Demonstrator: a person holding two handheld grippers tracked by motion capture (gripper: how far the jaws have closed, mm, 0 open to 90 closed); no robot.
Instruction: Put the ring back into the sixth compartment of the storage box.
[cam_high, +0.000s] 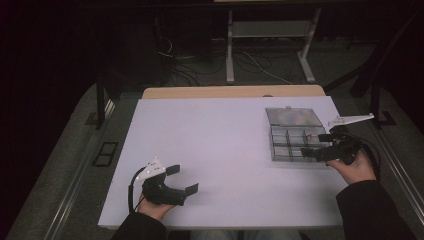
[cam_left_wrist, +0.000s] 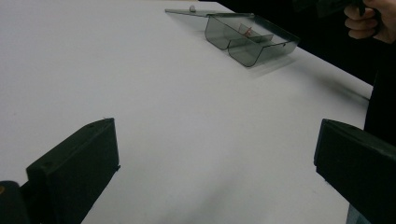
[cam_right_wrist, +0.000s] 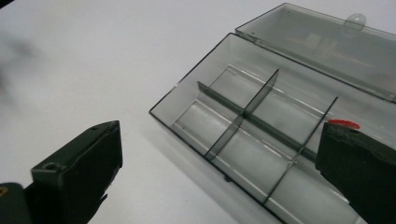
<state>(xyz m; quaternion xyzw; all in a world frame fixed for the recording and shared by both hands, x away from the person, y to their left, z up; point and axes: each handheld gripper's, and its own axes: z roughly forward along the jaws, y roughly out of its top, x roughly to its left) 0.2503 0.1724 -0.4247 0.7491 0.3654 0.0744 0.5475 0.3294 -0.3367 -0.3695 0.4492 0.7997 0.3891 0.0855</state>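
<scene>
The clear compartment box (cam_high: 292, 134) lies open at the far right of the table (cam_high: 210, 150), its long axis running near to far. The right gripper (cam_high: 320, 145), jaws spread and empty, hovers at its right edge. The left gripper (cam_high: 175, 180), also wide open and empty, sits well apart at the near left, so the right hand is much the nearer.

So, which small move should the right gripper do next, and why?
Probably ease the right gripper down toward the small red thing in the open compartment box: its jaws stand open and empty at the box's edge, with the red thing close by one jaw.
</scene>
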